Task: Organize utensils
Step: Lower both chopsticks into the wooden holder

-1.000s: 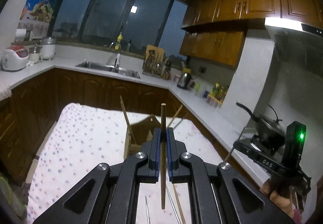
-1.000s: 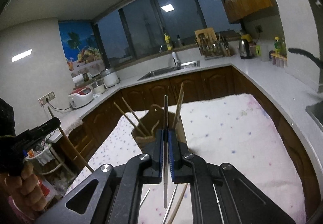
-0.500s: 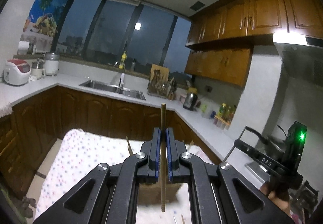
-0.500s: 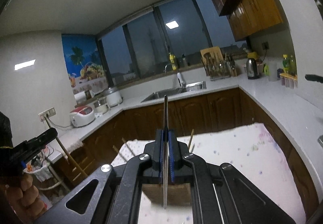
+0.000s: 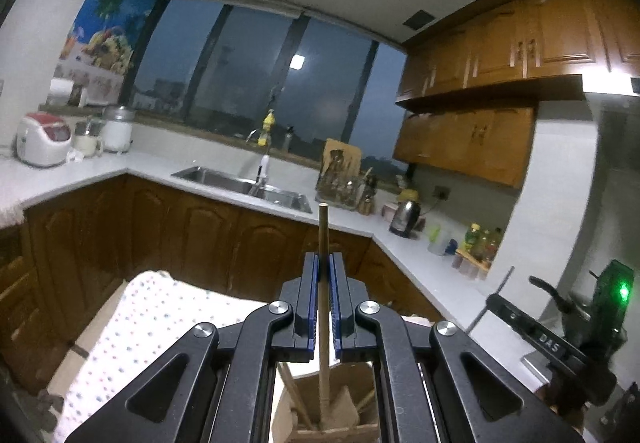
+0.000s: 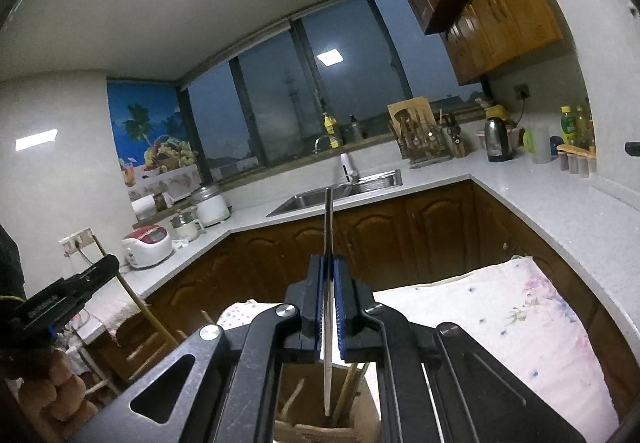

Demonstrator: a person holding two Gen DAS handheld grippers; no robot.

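In the left wrist view the left gripper (image 5: 324, 307) pinches one round wooden chopstick (image 5: 323, 243) upright at frame centre; the dotted table cloth (image 5: 132, 323) has sunk toward the lower left, and the brown cardboard holder (image 5: 340, 415), with about three sticks inside, now sits under the chopstick's lower end, so dropping it in looks imminent. In the right wrist view the right gripper (image 6: 329, 307) pinches one thin silver metal chopstick (image 6: 328, 227), its tip now over the same holder (image 6: 312, 431) at the bottom edge.

Your left wrist camera looks forward along its fingers, slightly downward, at the sink (image 5: 244, 185) counter from close above the wooden holder (image 5: 324, 415). Your right wrist camera faces the same counter from further right — both share the sink (image 6: 340, 193), window (image 6: 312, 99) and holder (image 6: 316, 403).
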